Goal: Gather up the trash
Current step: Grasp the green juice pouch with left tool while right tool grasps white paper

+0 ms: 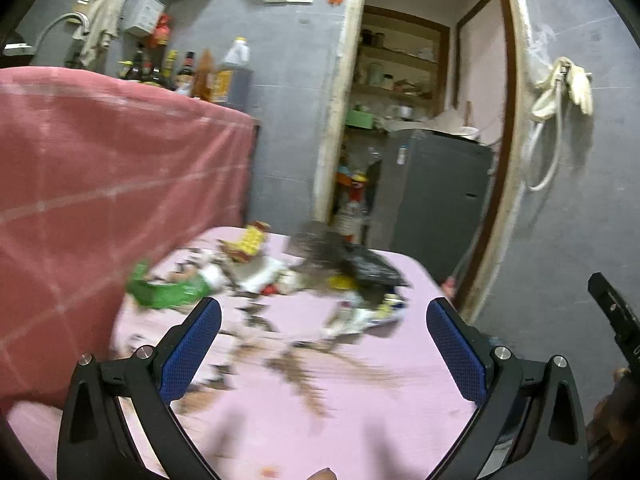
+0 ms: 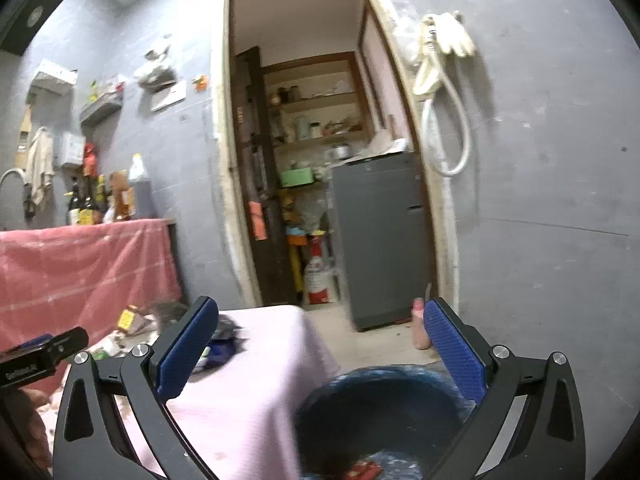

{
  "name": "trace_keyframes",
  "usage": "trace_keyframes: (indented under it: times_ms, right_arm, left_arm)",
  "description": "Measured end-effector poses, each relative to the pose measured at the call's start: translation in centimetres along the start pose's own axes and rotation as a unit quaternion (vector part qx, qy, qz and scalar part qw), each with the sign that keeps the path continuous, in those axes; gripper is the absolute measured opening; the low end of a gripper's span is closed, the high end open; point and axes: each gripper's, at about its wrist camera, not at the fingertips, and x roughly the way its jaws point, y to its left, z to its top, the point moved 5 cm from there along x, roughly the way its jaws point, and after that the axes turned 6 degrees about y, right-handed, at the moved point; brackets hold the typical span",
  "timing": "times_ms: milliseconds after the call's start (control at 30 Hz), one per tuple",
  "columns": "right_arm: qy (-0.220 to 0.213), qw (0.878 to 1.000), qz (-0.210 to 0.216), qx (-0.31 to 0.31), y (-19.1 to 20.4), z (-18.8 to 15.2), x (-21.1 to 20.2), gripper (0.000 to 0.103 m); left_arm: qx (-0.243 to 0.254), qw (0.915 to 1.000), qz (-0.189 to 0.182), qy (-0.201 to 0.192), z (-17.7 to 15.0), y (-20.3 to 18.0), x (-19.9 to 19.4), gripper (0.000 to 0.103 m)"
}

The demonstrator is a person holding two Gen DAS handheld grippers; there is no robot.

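Left gripper (image 1: 324,344) jaws spread, empty, over pink table (image 1: 360,432); should target green wrapper (image 1: 168,290) far-left, pinch mid-body. Right gripper (image 2: 320,344) jaws spread above blue bin (image 2: 380,412).

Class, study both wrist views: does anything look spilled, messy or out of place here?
Yes. Wrappers and torn scraps lie strewn over the pink tablecloth, including a green packet and a black bag. They belong in the blue-lined bin beside the table.
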Motion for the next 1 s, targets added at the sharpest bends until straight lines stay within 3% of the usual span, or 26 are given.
trace_keyframes:
  times_ms: [400, 600, 733, 900, 1000]
  right_arm:
    - [0.061, 0.994, 0.071, -0.060, 9.4, -0.7, 4.1, 0.103]
    - [0.117, 0.986, 0.091, -0.075, 13.2, -1.7, 8.2, 0.103]
    - [0.170, 0.976, 0.111, -0.082, 15.7, -2.9, 11.5, 0.089]
    - [0.228, 0.964, 0.110, -0.079, 17.3, -5.2, 14.6, 0.076]
    - [0.253, 0.960, 0.095, -0.078, 17.6, -6.0, 16.1, 0.068]
  left_arm:
    - [-0.006, 0.9934, 0.112, 0.021, -0.2, 11.2, 1.4, 0.101]
    - [-0.022, 0.9863, 0.149, 0.068, -0.5, 15.4, 3.9, 0.101]
    - [-0.032, 0.9837, 0.156, 0.083, -0.4, 17.0, 5.3, 0.100]
    - [-0.065, 0.9835, 0.133, 0.103, -0.1, 18.6, 6.7, 0.099]
    - [-0.080, 0.9831, 0.113, 0.120, 0.1, 19.4, 7.7, 0.088]
